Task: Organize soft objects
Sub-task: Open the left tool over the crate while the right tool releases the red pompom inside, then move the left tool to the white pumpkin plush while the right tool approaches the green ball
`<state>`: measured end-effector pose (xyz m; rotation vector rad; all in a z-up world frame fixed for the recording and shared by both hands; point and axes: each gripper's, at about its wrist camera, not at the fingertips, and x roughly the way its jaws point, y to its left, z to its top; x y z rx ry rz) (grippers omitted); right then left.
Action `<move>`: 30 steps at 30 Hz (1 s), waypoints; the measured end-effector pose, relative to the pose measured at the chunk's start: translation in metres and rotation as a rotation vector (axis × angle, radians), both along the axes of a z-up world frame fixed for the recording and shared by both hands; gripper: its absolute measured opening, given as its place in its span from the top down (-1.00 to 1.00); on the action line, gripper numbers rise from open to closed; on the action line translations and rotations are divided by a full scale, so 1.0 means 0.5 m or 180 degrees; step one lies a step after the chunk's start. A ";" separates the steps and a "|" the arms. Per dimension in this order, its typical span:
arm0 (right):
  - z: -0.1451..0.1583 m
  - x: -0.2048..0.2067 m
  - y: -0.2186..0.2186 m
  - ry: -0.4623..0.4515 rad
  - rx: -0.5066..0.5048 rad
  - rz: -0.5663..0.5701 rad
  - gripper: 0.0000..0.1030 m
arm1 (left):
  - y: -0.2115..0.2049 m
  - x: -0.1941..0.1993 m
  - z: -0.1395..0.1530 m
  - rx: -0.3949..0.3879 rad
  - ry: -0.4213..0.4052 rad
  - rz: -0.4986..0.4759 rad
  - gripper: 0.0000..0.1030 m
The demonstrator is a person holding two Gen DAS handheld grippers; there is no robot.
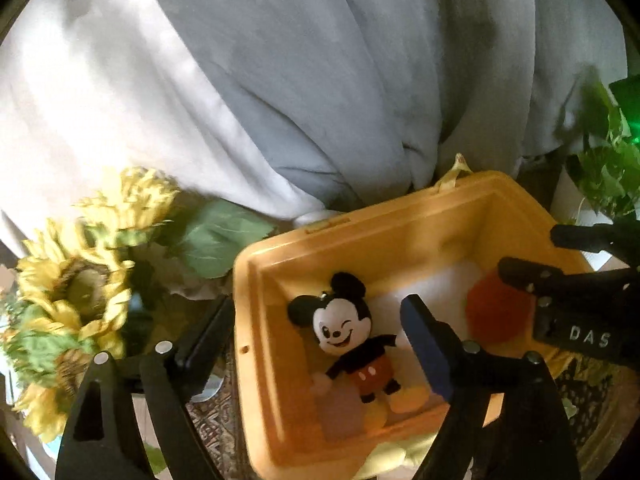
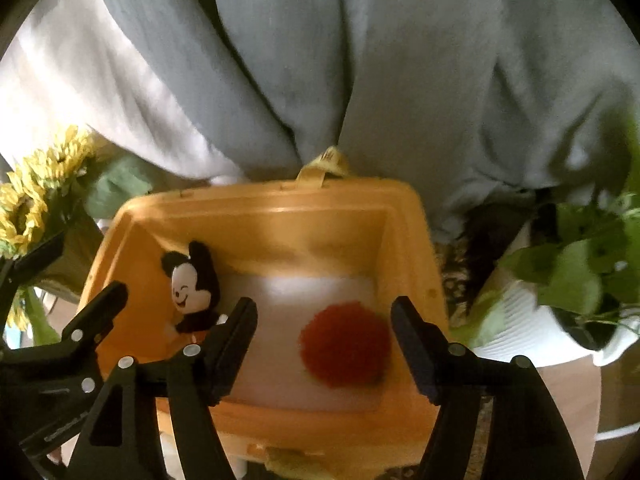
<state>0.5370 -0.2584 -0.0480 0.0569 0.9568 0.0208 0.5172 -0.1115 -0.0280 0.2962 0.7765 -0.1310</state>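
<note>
With both toys lying loose in the yellow bin (image 2: 404, 216), I read this as the release step just done. Left gripper (image 1: 320, 336) is spread wide and holds nothing; its right finger sits inside the bin, its left finger outside the bin's left wall. The Mickey Mouse plush (image 1: 352, 340) lies face up on the bin floor, beside that inner finger; I can't tell if they touch. Right gripper (image 2: 324, 344) is spread too, its fingers either side of the red pom-pom (image 2: 344, 344) without pressing it. The pom-pom rests on the white floor near the right wall, well apart from the plush.

Next move, my call: lift both grippers straight up clear of the rim, so no finger snags either toy, then find the next soft item. None shows outside the bin; only sunflowers (image 1: 76, 288) and a potted plant (image 2: 584, 272) flank it.
</note>
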 end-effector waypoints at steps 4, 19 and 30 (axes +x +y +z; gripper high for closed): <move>0.042 -0.037 -0.003 -0.0180 -0.0046 -0.0058 -0.36 | 0.020 -0.041 0.031 -0.0014 -0.0161 0.0071 -0.79; 0.156 -0.190 0.010 -0.0880 -0.0053 -0.0118 -0.53 | 0.059 -0.210 0.132 -0.0225 -0.0736 0.0124 -1.00; 0.139 -0.287 0.030 -0.1068 -0.0094 -0.0073 -0.64 | 0.083 -0.298 0.102 -0.0360 -0.0687 0.0199 -1.00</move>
